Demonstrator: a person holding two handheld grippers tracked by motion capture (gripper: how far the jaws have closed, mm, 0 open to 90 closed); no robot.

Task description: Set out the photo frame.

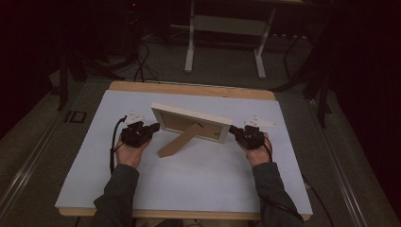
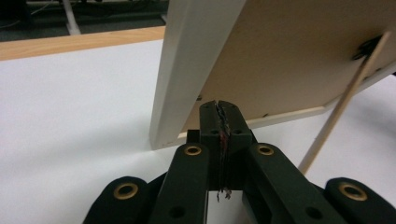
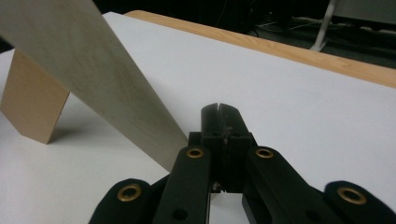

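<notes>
The table point(image 1: 189, 189), a pale white-topped board with a light wooden edge, carries a single work item: a picture frame point(image 1: 189, 124) standing near the table's middle, its back turned toward the person and leaning away on its easel stand point(image 1: 178, 140). The stand is swung out from the backing board and its foot rests on the table top on the near side of the frame, so the frame appears to be self-supporting. Judged from this, the setting-up of the frame looks essentially complete; what seems to remain is for both hands to draw clear without disturbing it, or to trim its position if required. The left gripper point(image 1: 152, 128) sits at the frame's left end, and in the left gripper view its jaws are fully closed together with nothing between them, the tips just beside the lower corner of the frame point(image 2: 196, 70) where moulding meets backing board; whether the tips actually touch the wood cannot be told. The right gripper point(image 1: 235, 130) lies at the frame's right end, likewise with jaws closed on nothing, the frame's side face point(image 3: 88, 74) passing just beside its left jaw and the stand point(image 3: 32, 100) visible beyond. No brand, label or legible writing is found on the frame, the backing board, the table or either gripper.
</notes>
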